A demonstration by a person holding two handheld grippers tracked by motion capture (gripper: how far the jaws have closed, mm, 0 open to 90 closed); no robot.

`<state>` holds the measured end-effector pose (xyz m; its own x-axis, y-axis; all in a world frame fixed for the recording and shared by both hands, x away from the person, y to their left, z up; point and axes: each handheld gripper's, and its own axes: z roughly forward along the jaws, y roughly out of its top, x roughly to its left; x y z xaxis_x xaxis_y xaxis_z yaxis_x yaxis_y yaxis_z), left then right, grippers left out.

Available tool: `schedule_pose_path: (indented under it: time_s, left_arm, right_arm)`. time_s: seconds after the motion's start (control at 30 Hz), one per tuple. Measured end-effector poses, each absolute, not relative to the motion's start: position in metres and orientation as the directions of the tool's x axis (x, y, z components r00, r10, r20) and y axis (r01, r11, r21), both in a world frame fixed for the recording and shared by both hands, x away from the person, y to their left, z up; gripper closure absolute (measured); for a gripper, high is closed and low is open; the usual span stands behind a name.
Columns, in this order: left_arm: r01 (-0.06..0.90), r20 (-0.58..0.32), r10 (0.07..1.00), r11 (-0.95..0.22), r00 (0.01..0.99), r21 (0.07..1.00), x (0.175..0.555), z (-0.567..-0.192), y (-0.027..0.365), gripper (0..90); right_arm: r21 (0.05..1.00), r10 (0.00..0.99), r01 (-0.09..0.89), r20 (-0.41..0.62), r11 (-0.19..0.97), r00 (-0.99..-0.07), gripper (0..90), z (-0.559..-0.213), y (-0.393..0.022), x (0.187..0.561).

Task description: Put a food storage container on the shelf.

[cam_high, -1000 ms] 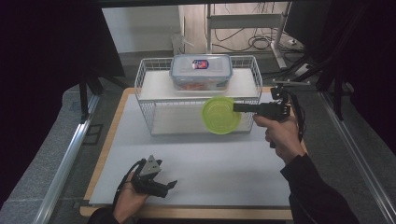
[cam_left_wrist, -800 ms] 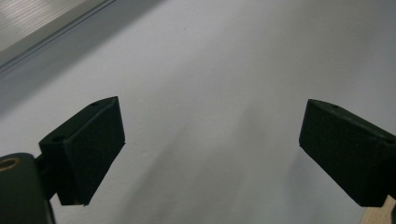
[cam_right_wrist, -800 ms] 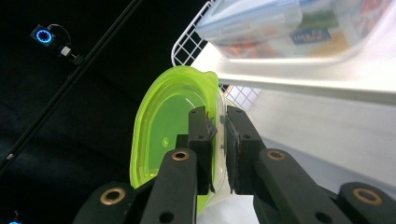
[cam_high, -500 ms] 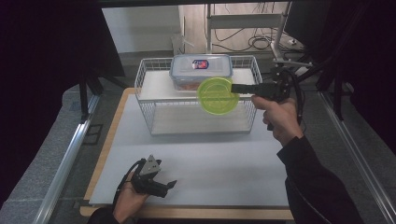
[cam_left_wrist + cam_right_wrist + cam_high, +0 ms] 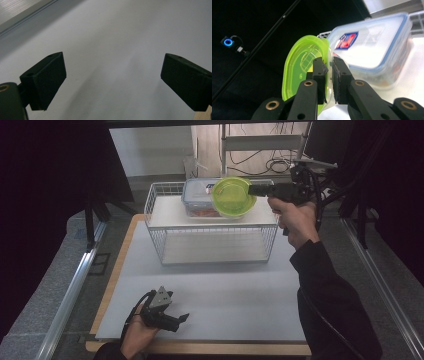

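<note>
– Where is the green bowl (image 5: 231,196) seen?

– It is held tilted above the top shelf of the white wire rack (image 5: 212,239), in front of the clear lidded container (image 5: 197,200) that rests there.

– How is it gripped?

– Its rim is pinched between the nearly closed fingers of the right gripper (image 5: 329,75).

– And the left gripper (image 5: 161,311)?

– It is rested low on the white surface (image 5: 240,290), near its front edge; its fingers (image 5: 47,75) are spread wide with nothing between them.

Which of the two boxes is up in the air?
The green one: the right tool pinches its rim and holds it up. The clear box with the blue-edged lid sits on the wire rack.
</note>
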<state>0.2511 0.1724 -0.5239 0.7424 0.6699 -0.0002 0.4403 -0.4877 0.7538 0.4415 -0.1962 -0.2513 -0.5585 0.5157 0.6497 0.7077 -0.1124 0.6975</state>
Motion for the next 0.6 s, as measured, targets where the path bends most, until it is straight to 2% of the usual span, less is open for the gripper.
schedule_pose_path:
  time_s: [0.6]
  left_arm:
    - [0.436,-0.007,0.661,-0.487,0.751,0.757,0.251,-0.524,0.172,6.3]
  right_arm:
    - [0.692,0.573,0.703,0.648,-0.168,-0.501,81.8,-0.237,-0.172,0.486]
